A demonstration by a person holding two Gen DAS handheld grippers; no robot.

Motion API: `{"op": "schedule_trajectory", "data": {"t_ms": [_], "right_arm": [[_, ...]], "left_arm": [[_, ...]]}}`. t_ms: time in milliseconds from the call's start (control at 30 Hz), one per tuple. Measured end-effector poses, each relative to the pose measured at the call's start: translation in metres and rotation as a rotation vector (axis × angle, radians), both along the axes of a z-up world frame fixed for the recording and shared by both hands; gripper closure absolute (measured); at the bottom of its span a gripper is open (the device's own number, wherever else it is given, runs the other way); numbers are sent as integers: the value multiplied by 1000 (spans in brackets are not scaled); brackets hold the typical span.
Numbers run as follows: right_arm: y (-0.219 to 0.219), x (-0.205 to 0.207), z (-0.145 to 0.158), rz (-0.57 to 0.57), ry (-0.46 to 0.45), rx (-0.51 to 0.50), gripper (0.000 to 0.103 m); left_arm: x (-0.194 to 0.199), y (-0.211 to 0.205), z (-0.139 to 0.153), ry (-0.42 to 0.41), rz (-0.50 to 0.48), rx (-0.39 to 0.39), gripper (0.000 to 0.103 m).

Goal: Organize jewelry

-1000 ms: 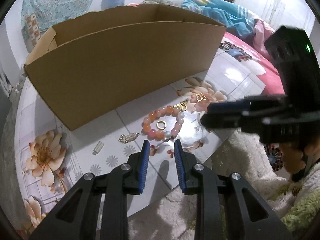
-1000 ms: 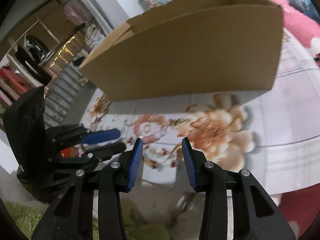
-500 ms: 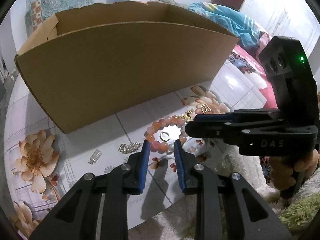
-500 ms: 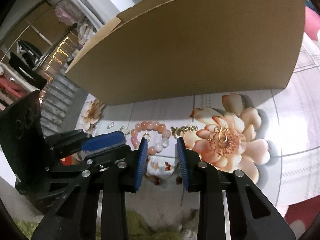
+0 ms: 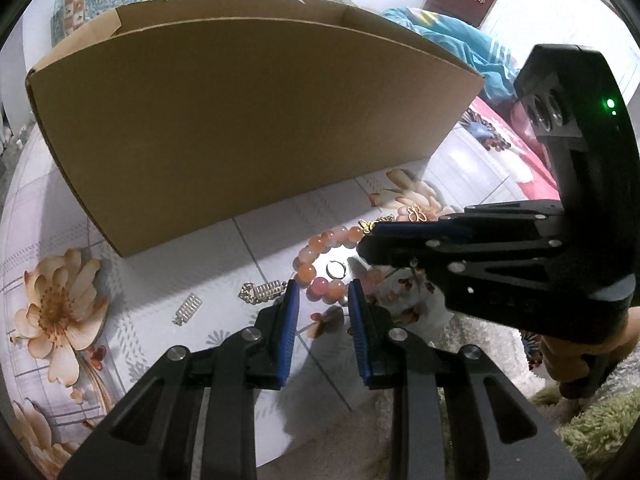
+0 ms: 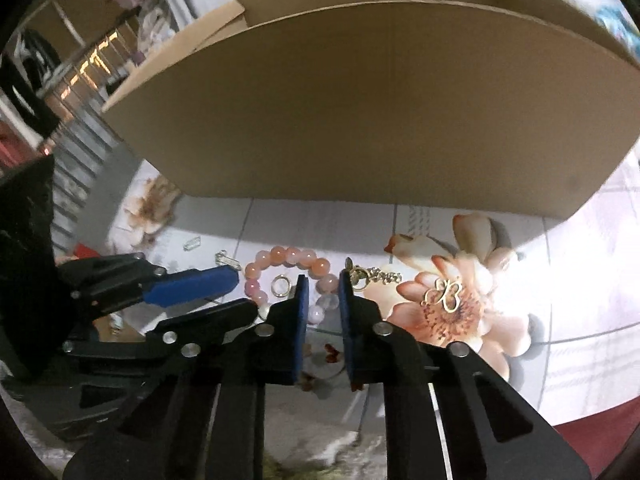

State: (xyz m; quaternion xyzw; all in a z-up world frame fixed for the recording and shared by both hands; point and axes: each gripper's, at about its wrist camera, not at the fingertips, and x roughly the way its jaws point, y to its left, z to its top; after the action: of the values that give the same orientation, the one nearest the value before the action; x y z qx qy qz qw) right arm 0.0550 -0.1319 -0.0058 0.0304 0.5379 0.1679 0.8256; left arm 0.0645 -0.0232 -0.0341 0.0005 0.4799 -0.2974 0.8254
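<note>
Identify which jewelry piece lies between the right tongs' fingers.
The pink bead bracelet: its beads sit between the right tongs, which have just been closing. The gold ring and butterfly pendant lie outside.

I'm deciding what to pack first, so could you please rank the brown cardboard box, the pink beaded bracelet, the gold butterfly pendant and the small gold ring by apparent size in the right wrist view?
1. Brown cardboard box, by far the largest.
2. Pink beaded bracelet, partly hidden behind the right gripper.
3. Gold butterfly pendant.
4. Small gold ring, only a little smaller than the pendant.
</note>
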Motion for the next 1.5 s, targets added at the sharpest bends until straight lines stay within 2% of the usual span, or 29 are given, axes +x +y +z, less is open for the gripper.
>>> {"op": "schedule_trajectory", "data": {"t_ms": [167,467,867,1233,1367,1400,1500], "right_arm": [[-4,1,4,-16,13,32,96],[1,-4,38,18,-13,121,96],[45,-10,76,94,-83,122,96],[112,21,53,210,-41,267,96],[112,34,28,180,2,250,95],[107,36,22,156,17,238,91],[84,31,26,104,-4,231,88]], "left_arm": [[-2,6,2,-2,5,-31,79],[-6,28,8,-14,31,-97,79],[-32,78,17,-57,108,-124,79],[-57,123,15,-64,219,-61,79],[-57,124,14,-59,222,-57,79],[-55,123,14,-59,218,-56,79],[-52,116,14,-64,200,-52,79]]}}
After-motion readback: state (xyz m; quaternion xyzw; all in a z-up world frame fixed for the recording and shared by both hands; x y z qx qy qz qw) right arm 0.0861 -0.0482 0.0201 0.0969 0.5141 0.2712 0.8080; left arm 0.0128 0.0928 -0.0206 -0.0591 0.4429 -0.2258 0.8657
